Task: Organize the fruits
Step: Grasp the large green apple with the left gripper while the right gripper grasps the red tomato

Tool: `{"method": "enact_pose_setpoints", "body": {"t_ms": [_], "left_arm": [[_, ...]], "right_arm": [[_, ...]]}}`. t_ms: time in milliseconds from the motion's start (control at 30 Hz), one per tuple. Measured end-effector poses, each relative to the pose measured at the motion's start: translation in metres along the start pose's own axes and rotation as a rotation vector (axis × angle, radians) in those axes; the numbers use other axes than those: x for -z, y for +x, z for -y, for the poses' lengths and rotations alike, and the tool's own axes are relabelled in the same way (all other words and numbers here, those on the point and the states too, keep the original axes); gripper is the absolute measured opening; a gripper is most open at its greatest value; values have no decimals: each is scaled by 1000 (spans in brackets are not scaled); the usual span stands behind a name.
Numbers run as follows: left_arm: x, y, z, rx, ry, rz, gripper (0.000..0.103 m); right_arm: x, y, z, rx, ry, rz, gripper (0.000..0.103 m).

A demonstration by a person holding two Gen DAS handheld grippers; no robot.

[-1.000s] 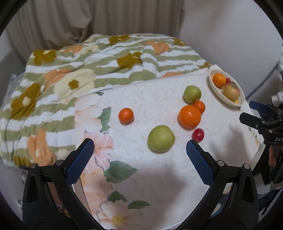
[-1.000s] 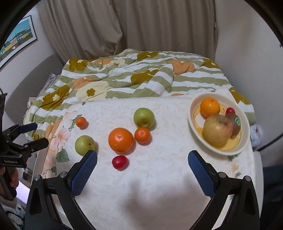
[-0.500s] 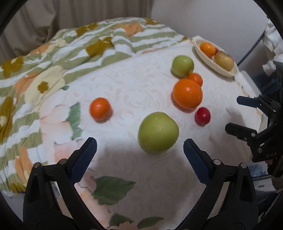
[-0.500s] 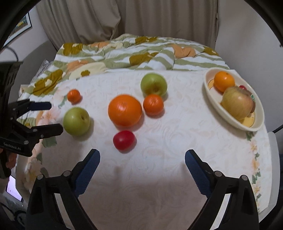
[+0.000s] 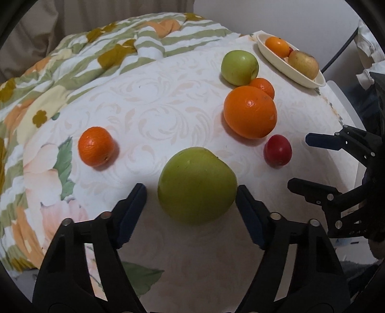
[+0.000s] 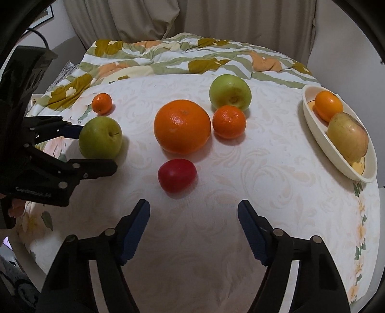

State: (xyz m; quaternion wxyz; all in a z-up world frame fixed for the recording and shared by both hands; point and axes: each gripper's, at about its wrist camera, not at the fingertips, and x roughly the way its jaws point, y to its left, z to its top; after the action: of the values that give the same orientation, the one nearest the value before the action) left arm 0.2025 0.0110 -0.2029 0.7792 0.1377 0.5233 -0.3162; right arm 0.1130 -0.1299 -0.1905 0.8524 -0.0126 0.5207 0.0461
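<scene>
The left claw point(image 5: 191, 190) is lowered over the near green apple point(image 5: 196, 185), which sits on the tabletop point(image 5: 168, 101) between its two blue pads. Its jaws have just been closing in; the right-hand pad looks to be at the apple's skin while a sliver of cloth shows beside the left-hand pad, so the apple is straddled but not yet clamped. The right claw point(image 6: 193, 211) hangs just short of the small red fruit point(image 6: 176, 175), jaws likewise just narrowed, with nothing between the pads and only bare cloth under them.

Beyond the red fruit lies a large orange point(image 6: 182, 126), with a mandarin point(image 6: 229, 122) touching or nearly touching its right side and a second green apple point(image 6: 230, 92) just behind that. A lone mandarin point(image 5: 96, 146) rests well apart to the left, by the printed flowers of the tablecloth. At the far right edge a cream oval dish point(image 6: 320, 139) holds an orange point(image 6: 328, 106) and a yellowish-red apple point(image 6: 348, 137). A striped floral quilt point(image 6: 168, 55) is bunched up behind the tabletop, in front of pale curtains point(image 6: 144, 19).
</scene>
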Motion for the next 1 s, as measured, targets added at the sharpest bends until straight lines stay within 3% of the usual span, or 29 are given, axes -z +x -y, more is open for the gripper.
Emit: {"method": "enact_pose_setpoints", "body": {"t_ms": [100, 133, 400, 633, 700, 933, 1000], "left_arm": [[-2, 0, 2, -9, 18, 5, 71], [-3, 0, 2, -3, 25, 5, 63], [-5, -1, 4, -6, 31, -3, 63], [1, -4, -3, -14, 4, -7, 63], [2, -4, -5, -16, -3, -8, 63], [4, -5, -7, -20, -31, -5, 63], [4, -5, -7, -22, -38, -3, 63]], "right_arm": [[0, 2, 1, -5, 0, -2, 68], [-1, 2, 0, -7, 0, -3, 68], [-5, 8, -6, -15, -26, -3, 59], [-12, 11, -11, -2, -51, 19, 57], [-15, 13, -13, -8, -54, 19, 50], [-20, 16, -14, 7, -72, 31, 44], [-21, 17, -14, -2, -75, 29, 34]]}}
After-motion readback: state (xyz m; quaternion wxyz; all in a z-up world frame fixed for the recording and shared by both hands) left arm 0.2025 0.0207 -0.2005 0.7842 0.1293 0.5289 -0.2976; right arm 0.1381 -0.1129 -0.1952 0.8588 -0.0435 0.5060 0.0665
